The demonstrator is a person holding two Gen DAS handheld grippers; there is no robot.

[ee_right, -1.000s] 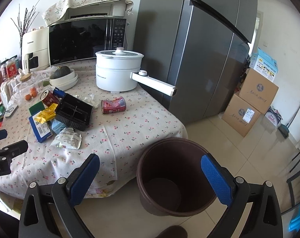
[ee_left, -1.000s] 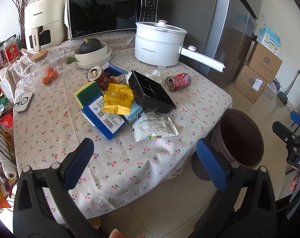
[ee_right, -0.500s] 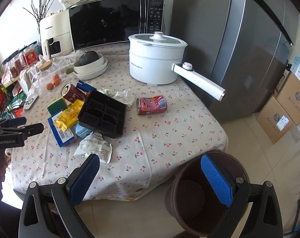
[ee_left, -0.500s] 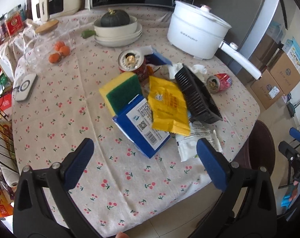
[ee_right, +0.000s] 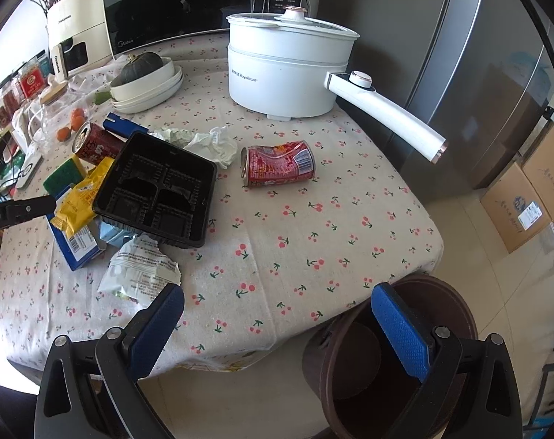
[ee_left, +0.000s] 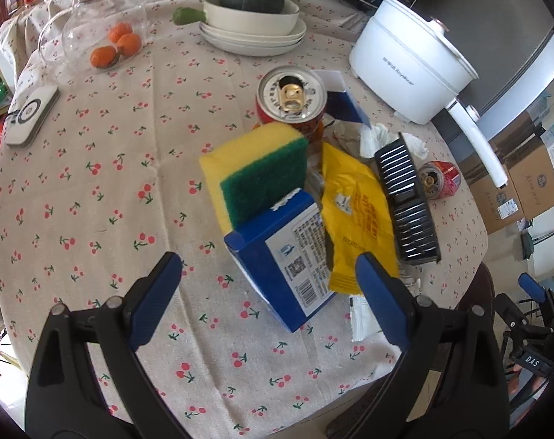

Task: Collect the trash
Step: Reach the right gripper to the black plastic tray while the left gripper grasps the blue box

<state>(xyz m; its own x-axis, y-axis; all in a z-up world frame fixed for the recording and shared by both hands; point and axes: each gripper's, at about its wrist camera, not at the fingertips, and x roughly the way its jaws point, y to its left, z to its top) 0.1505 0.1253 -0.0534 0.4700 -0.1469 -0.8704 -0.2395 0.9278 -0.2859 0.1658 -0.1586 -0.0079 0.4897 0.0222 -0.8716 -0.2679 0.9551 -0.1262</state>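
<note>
Trash lies piled on the cherry-print table: a blue carton (ee_left: pixel 291 259), a yellow wrapper (ee_left: pixel 357 216), a yellow-green sponge (ee_left: pixel 255 179), an upright red can (ee_left: pixel 291 98), a black plastic tray (ee_right: pixel 160 190), a white-green wrapper (ee_right: pixel 141 274), crumpled tissue (ee_right: pixel 214 142) and a lying red can (ee_right: pixel 277 164). My left gripper (ee_left: pixel 269 274) is open and empty, just above the blue carton. My right gripper (ee_right: pixel 277 311) is open and empty over the table's near edge, beside the brown bin (ee_right: pixel 394 358) on the floor.
A white electric pot (ee_right: pixel 291 69) with a long handle stands at the back, with a microwave (ee_right: pixel 182 0) behind it. A bowl with a squash (ee_left: pixel 251 11), a glass jar with oranges (ee_left: pixel 94 33) and a remote (ee_left: pixel 30 115) sit nearby. Cardboard boxes (ee_right: pixel 526 197) stand by the fridge.
Both grippers have moved forward and closer to the table. The left one has come down over the pile of trash. Both stay open and empty.
</note>
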